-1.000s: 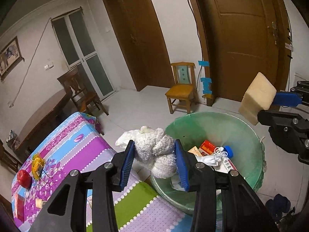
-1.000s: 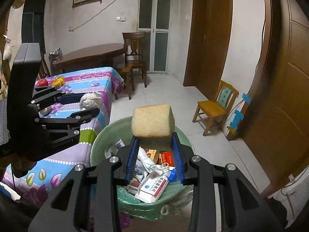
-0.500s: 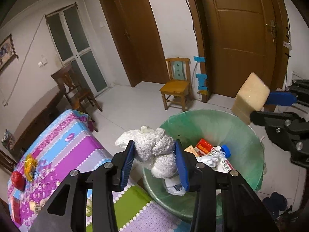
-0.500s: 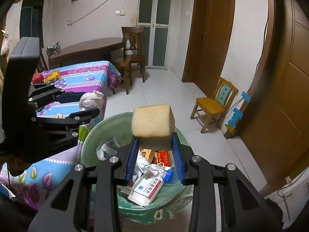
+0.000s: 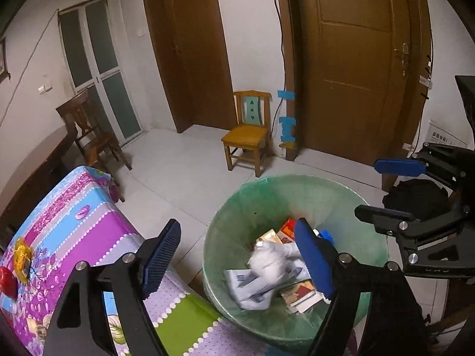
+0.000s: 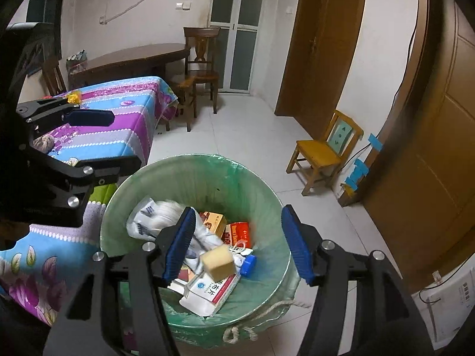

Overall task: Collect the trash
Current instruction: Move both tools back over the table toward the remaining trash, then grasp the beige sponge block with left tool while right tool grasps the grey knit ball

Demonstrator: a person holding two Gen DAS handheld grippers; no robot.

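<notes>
**Me:** Both loads have dropped since a second ago. The jaws of my left tool (image 5: pixel 237 255) have just been opening and now stand wide apart with nothing pressed between them; the white crumpled cloth wad (image 5: pixel 268 262) they clamped is now blurred, down among the rubbish. My right tool (image 6: pixel 237 241) has just been opening as well, and the pale yellow sponge block (image 6: pixel 219 262) that sat between its pads is now below them, on or just above the litter.

**Partner:** So where does the next piece lie from you?

**Me:** Both tools hang over the round bin with the green plastic liner (image 6: pixel 267 195), pointing down into it. Anything left would, I judge, be on the tabletop under the purple, blue and green patterned cloth (image 5: pixel 89 222), which lies to the left of the bin, touching or just beside its rim. My left tool is the nearer one.

**Partner:** What can't you make out?

**Me:** Whether the wad and sponge have settled; both are smeared. On the cloth I see a small yellow thing (image 5: pixel 22 259) and a red round one (image 5: pixel 7 279) at the far edge, cut off by the frame; I cannot tell whether they are trash.
</notes>
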